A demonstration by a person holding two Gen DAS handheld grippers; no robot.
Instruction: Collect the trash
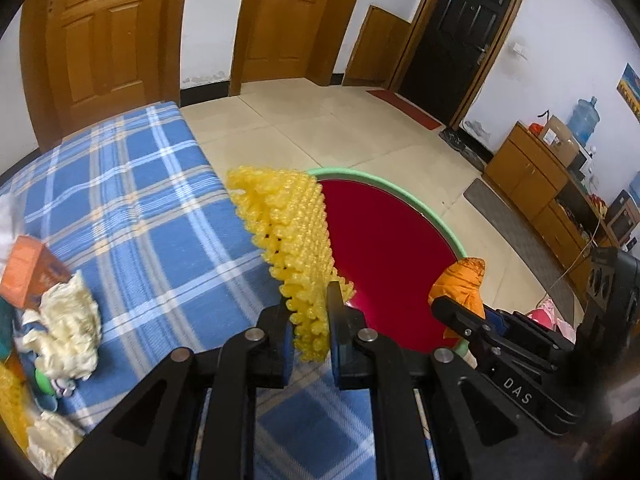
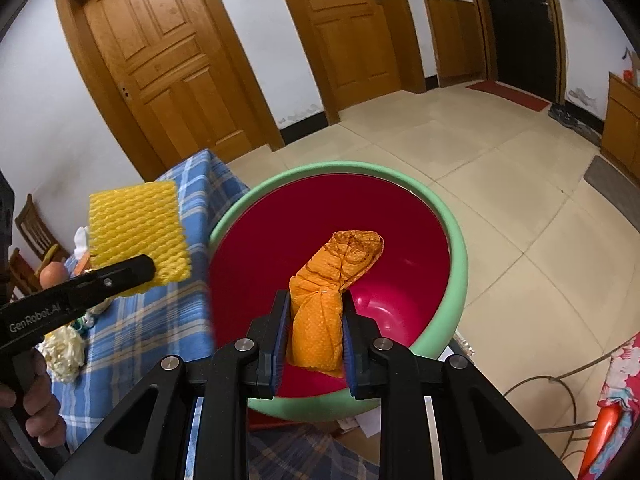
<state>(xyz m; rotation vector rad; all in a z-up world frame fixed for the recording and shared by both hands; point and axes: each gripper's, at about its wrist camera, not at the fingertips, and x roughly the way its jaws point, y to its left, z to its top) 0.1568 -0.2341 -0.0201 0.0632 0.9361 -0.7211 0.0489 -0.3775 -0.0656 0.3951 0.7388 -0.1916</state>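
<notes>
Right gripper [image 2: 315, 334]: jaws clenched on a crumpled orange dotted cloth-like wrapper [image 2: 320, 320]. The wrapper is pinched at its lower half, so its free upper end stands up and leans over the interior of the round basin with red inside and pale green rim [image 2: 460, 256]. This hold places the wrapper directly above the basin floor, apparently for a straight drop.

Left gripper [image 1: 310, 320]: jaws clenched on a yellow foam fruit-netting sleeve [image 1: 288, 224], gripped at one lower edge. The sleeve projects upward and overlaps the basin's near rim, over the boundary between basin and the table under a blue plaid cloth [image 1: 132, 184]. It likely needs carrying further inward before release.

Remaining trash lies on the cloth: a crumpled cream tissue wad [image 1: 70, 320] touching an orange carton [image 1: 30, 270].
</notes>
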